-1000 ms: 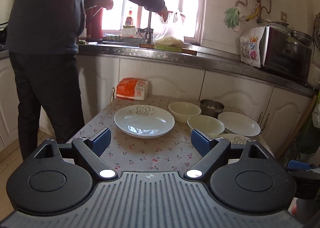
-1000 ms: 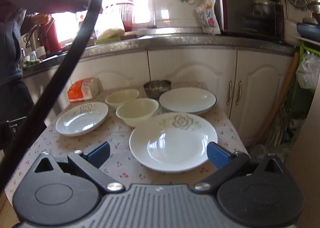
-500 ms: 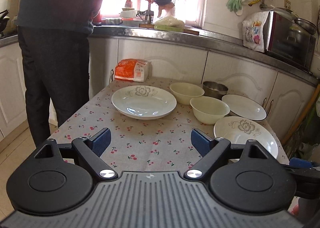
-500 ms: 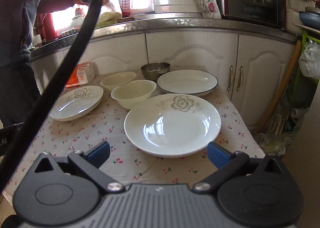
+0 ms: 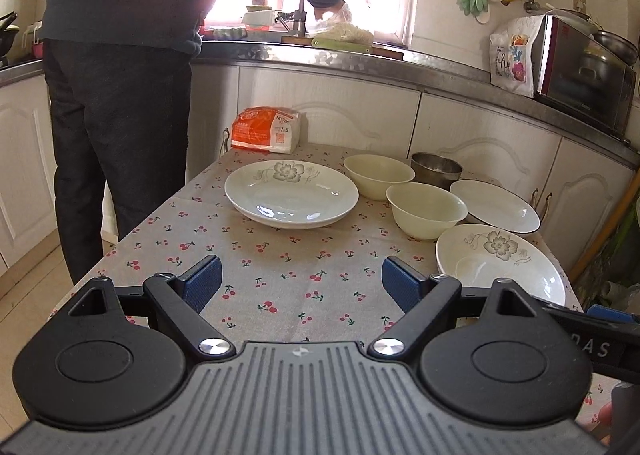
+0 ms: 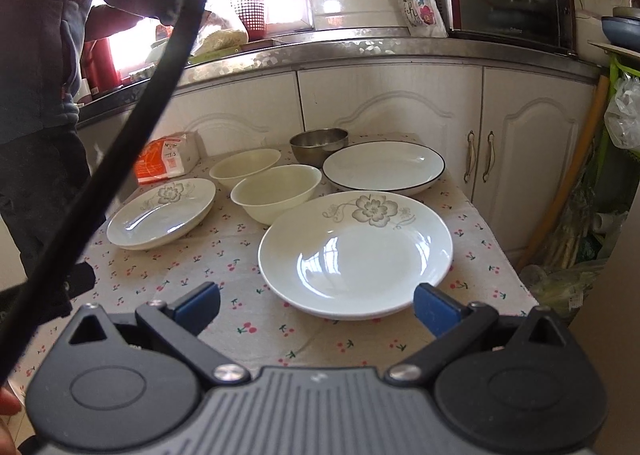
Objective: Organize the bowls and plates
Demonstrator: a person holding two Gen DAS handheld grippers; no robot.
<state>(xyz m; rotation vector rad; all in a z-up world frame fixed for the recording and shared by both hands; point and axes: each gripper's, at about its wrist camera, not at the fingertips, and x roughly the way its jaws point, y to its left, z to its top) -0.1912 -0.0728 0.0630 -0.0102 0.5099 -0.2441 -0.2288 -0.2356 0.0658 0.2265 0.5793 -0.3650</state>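
Observation:
A table with a cherry-print cloth [image 5: 280, 283] holds two flowered white plates, the left one [image 5: 291, 193] [image 6: 162, 213] and the near right one [image 5: 500, 269] [image 6: 356, 251]. Behind them stand two cream bowls [image 5: 426, 209] [image 5: 378, 175] [image 6: 276, 193] [image 6: 245, 167], a steel bowl [image 5: 436, 169] [image 6: 319, 143] and a dark-rimmed plate [image 5: 494, 205] [image 6: 384, 171]. My left gripper [image 5: 302, 285] is open over bare cloth, short of the left plate. My right gripper [image 6: 318, 307] is open at the near rim of the right flowered plate.
A person in dark clothes [image 5: 120, 75] stands at the counter by the table's far left corner. An orange packet [image 5: 266, 129] lies at the table's back edge. White cabinets [image 6: 392, 107] run behind the table. A black cable [image 6: 132, 135] crosses the right wrist view.
Both grippers have drawn closer to the table and dipped, so the plates look larger and lower in view. The person has shifted at the sink. Both grippers stay open.

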